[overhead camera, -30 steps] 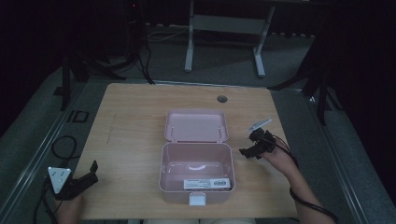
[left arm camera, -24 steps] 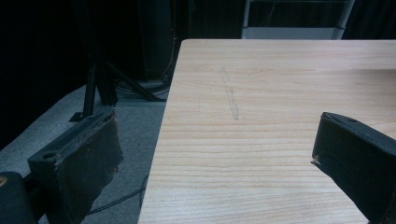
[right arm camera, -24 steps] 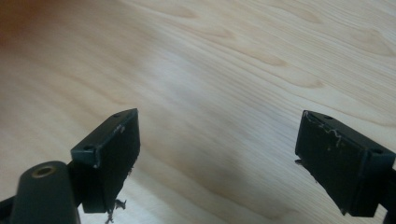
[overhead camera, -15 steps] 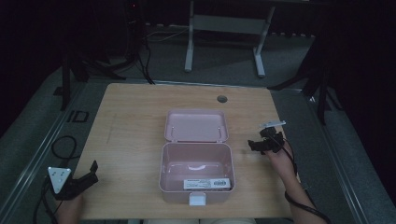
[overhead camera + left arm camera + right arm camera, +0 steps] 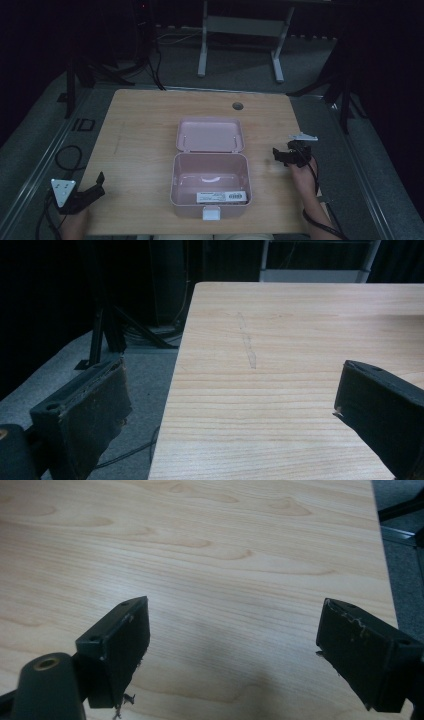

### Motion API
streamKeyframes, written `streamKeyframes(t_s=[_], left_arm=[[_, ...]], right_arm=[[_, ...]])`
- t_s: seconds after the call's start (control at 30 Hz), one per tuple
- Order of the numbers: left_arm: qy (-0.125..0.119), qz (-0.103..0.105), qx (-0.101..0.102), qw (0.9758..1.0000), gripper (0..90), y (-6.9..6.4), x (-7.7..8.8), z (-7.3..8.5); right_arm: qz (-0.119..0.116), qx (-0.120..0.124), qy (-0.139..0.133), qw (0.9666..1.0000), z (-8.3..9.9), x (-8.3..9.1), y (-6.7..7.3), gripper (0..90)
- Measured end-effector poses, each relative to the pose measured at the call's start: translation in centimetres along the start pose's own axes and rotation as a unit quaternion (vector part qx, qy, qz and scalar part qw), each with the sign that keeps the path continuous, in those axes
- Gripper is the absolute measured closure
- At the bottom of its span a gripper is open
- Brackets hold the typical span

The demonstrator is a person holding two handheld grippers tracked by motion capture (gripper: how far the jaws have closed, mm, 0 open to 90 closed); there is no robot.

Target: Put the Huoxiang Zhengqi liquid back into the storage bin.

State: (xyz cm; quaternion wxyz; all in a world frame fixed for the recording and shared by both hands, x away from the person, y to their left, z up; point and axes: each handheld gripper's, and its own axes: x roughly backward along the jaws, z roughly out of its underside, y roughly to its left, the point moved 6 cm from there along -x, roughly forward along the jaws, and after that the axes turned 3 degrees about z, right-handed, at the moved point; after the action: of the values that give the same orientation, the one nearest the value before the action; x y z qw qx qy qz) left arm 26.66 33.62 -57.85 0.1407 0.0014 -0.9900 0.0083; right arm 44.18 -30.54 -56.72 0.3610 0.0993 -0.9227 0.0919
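An open pink plastic box (image 5: 210, 172) sits at the middle of the wooden table (image 5: 140, 130), its lid (image 5: 210, 134) laid flat behind it. A white label (image 5: 223, 196) lies inside near the front wall, and a latch (image 5: 210, 214) hangs at the front. My left gripper (image 5: 98, 185) (image 5: 232, 385) rests open at the table's front left corner, its jaws straddling the left edge, with nothing between them. My right gripper (image 5: 278, 156) (image 5: 232, 625) is open and empty to the right of the box, over bare wood and apart from the box.
A round cable hole (image 5: 237, 106) lies near the table's far edge. Grey floor with cables (image 5: 67, 155) flanks the left side. A white desk frame (image 5: 240, 30) stands behind the table. The table's right edge (image 5: 385, 580) runs close to my right gripper.
My right gripper has drawn a little to the right, away from the box. The left gripper and the box have stayed put.
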Motion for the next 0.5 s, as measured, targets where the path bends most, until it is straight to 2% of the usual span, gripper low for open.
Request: streamKeyframes(t_s=[0.1, 0.23, 0.27, 0.3, 0.5], left_arm=[[0.0, 0.0, 0.0, 1.0, 1.7, 0.0, 0.0, 0.0], [0.0, 0.0, 0.0, 1.0, 1.7, 0.0, 0.0, 0.0], [0.0, -0.001, -0.001, 1.0, 1.7, 0.0, 0.0, 0.0], [0.001, -0.001, -0.001, 1.0, 1.7, 0.0, 0.0, 0.0], [0.0, -0.001, -0.001, 1.0, 1.7, 0.0, 0.0, 0.0]], right_arm=[[0.001, -0.021, -0.01, 0.9997, 0.6, -0.1, -0.3, 13.7], [0.01, -0.034, -0.02, 0.9992, 1.2, -0.1, -0.8, 13.7], [0.02, -0.051, -0.037, 0.9978, 1.6, 0.2, -1.3, 13.7], [0.02, -0.056, -0.041, 0.9974, 1.8, 0.2, -1.5, 13.7], [0.028, -0.072, -0.05, 0.9958, 2.9, 0.2, -2.2, 13.7]])
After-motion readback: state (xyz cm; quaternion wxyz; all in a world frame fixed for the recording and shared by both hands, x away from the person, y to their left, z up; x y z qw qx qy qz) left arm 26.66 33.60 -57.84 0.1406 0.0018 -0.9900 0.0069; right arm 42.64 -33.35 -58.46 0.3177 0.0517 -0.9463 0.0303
